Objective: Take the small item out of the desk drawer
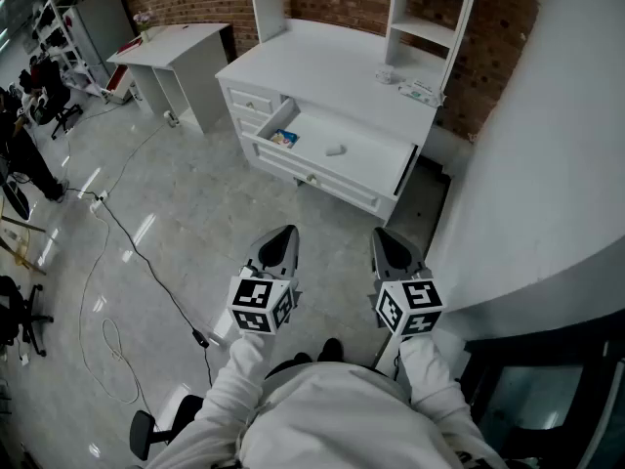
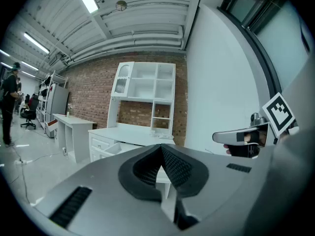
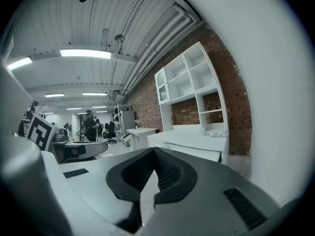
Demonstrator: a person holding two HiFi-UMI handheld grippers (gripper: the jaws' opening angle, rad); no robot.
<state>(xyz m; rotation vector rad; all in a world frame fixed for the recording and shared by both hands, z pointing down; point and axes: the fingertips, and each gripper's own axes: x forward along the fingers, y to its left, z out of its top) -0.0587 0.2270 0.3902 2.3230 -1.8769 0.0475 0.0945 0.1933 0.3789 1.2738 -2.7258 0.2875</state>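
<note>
The white desk [image 1: 322, 62] stands ahead against the brick wall, its wide drawer [image 1: 376, 179] pulled open. Inside the drawer lie a small colourful packet [image 1: 283, 138] at the left end and a small white item [image 1: 335, 149] near the middle. My left gripper [image 1: 283, 234] and right gripper [image 1: 386, 237] hover side by side over the floor, well short of the drawer, both shut and empty. In the left gripper view the left gripper [image 2: 161, 149] points at the desk [image 2: 123, 136], with its jaws touching. In the right gripper view the right gripper [image 3: 155, 154] also has its jaws closed.
A curved white wall [image 1: 547, 164] rises close on the right. A second white table [image 1: 171, 42] stands back left. A black cable [image 1: 127, 242] trails over the shiny floor. The hutch shelves [image 1: 425, 8] sit on the desk, with small objects [image 1: 415, 88] below them. People stand far left.
</note>
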